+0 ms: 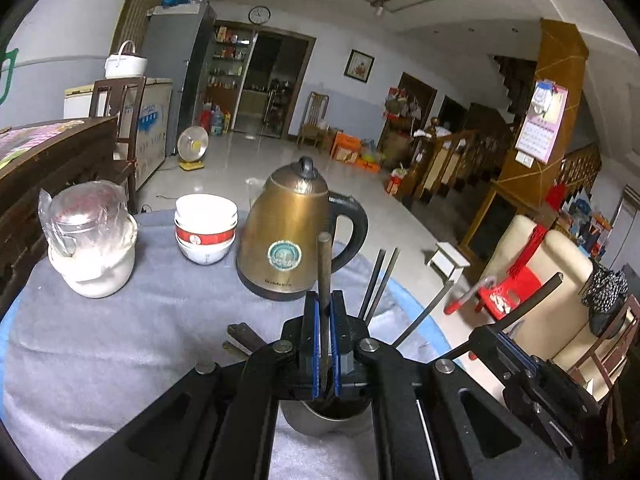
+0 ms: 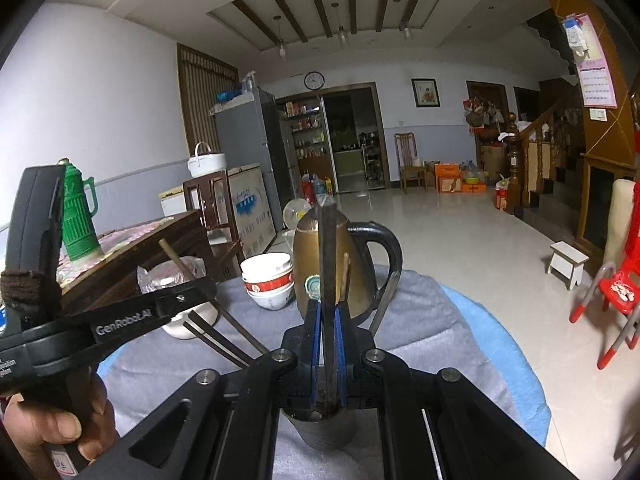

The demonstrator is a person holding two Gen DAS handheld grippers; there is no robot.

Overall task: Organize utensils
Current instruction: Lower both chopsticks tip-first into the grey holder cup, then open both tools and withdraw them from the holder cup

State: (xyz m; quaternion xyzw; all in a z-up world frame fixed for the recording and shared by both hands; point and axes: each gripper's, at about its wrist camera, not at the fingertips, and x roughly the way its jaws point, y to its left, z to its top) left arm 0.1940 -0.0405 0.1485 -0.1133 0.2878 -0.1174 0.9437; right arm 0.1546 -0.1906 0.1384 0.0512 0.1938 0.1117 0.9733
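Observation:
A metal holder cup stands on the grey cloth with several dark chopsticks leaning out of it. My left gripper is shut on one upright dark chopstick right above the cup. My right gripper is shut on another dark chopstick, also above the cup. The right gripper also shows at the right edge of the left wrist view, with a chopstick sticking out. The left gripper's body shows at the left of the right wrist view.
On the round table's grey cloth stand a brass kettle, stacked white bowls and a wrapped white jar. Two chopstick ends lie left of the cup. A red stool stands on the floor.

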